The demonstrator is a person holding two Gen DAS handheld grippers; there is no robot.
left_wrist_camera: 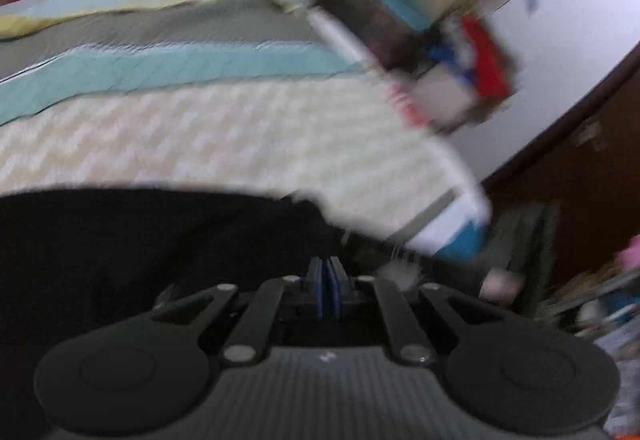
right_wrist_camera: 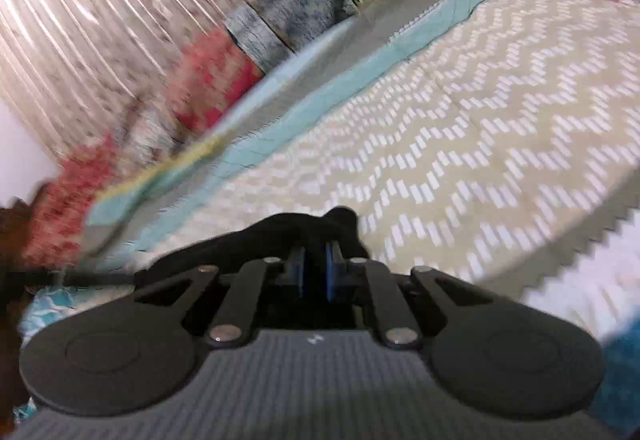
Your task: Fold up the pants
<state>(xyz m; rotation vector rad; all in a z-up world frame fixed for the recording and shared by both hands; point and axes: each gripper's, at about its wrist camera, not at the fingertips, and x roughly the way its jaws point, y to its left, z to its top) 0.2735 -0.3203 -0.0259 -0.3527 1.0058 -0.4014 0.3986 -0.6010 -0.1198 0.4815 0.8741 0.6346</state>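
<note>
Gripping black pants [right_wrist_camera: 280, 232] over bed [right_wrist_camera: 480, 120]: right gripper [right_wrist_camera: 316, 260] jaws pinch cloth to lift; left gripper [left_wrist_camera: 328, 272] jaws fully closed, hold unclear.

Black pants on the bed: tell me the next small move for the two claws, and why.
Probably draw both claws apart a little to pull the pants taut. The left claw is shut with black cloth around its tips, though a grip can't be confirmed. The right claw pinches a bunched, wrinkled fold over the zigzag bedspread. Cloth this rumpled would likely fold crooked.

Matt black cloth pants [left_wrist_camera: 120, 260], quilted bedspread [right_wrist_camera: 460, 128]
</note>
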